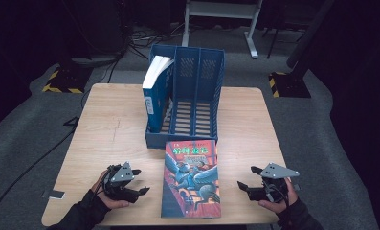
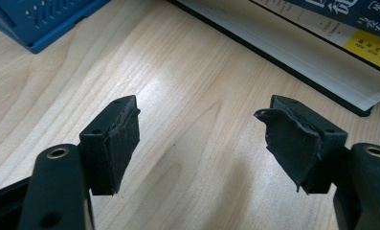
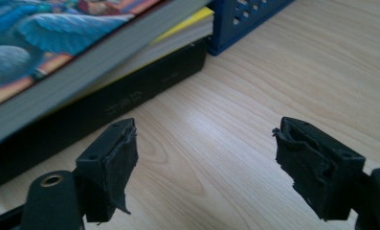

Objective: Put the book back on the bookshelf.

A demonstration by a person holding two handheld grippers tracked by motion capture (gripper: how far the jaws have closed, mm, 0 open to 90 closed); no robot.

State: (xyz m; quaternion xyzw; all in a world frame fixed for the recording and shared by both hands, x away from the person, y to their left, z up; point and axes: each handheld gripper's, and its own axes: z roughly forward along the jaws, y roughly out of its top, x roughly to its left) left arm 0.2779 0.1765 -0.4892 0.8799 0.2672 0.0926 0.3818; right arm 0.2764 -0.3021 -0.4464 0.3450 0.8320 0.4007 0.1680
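while both hand-held grippers are kept low at the near edge of the tabletop [image 1: 111,120], the illustrated book [image 1: 191,178] is left lying flat between them, cover up, just in front of the blue file rack [image 1: 185,98]. a darker, thicker book [image 3: 106,112] is seen beneath it in the right gripper view, so 2 books appear to be stacked, the upper one overhanging.

the left hand-held gripper [image 1: 140,189] is held to the left of the stack, its jaws spread with only bare wood between them; the pads [image 2: 118,143] are seen to touch nothing. the right hand-held gripper [image 1: 245,187] is held to the right of the stack, likewise open and empty, its jaws aimed toward the page edges. this flanking is judged to be a readying for a 2-sided pickup, 1 gripper at each long edge.

the illustrated book's long axis is run from the near edge toward the rack, with the title end pointed away at the rack. that axis is lined up roughly with the rack's slots, of which the left 1 is occupied by an upright blue-and-white book [image 1: 155,93], leaned slightly, spine toward the person; the other 2 slots are open. filing the flat book upright there is judged the likely aim.
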